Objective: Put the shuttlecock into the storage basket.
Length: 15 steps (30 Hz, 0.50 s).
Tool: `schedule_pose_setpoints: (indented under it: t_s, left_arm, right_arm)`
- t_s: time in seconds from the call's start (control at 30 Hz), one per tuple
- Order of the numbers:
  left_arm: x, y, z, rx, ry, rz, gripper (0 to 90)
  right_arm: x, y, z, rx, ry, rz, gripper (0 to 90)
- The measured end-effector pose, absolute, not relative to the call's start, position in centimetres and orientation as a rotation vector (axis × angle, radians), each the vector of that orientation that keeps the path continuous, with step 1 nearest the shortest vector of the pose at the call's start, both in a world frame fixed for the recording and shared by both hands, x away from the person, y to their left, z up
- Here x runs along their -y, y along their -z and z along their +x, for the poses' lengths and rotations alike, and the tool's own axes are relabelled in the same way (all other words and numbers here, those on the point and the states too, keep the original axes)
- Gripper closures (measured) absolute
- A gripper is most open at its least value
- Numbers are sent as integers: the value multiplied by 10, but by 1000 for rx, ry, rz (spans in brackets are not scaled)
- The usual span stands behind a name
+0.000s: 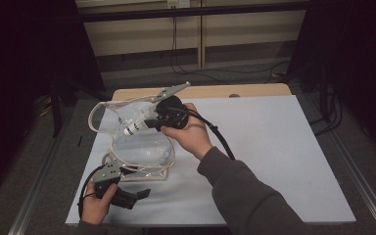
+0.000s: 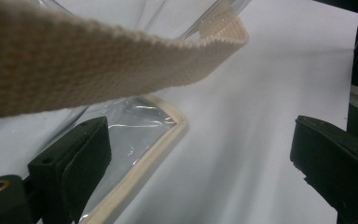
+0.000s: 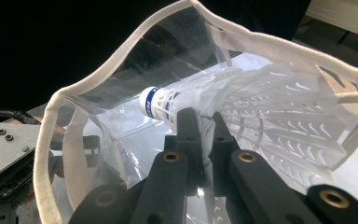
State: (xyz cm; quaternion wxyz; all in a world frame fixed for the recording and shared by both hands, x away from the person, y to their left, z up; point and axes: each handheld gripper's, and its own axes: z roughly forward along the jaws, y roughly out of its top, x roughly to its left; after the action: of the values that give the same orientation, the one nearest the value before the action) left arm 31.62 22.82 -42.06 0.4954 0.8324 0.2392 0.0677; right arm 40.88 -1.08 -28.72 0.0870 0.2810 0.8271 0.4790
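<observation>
Inside clear bag — shuttlecock | pinched between right jaws

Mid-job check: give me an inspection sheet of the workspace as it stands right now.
Surface: white table top, bare apart from the job's things.
Job's things: clear bag with cream trim, mouth open; white shuttlecock at the mouth, cork end pointing in.
Clutter: nothing seen.
Grippers: right gripper shut on the shuttlecock's skirt; left gripper open, near the bag's corner, one of its fingers over the bag's edge, cream strap above.
Cables: black cable trails from the right gripper; more on the floor behind.
Surroundings: dark room, wooden table edge at the far side.
</observation>
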Motion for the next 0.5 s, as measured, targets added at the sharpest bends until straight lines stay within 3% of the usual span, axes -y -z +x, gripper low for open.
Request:
schedule_pose_setpoints:
  t_s: [0.5]
  left_arm:
    - [-228,421,316,-581,-163,2017,51]
  right_arm:
    - [-4,294,409,-2479,-1398,814,878]
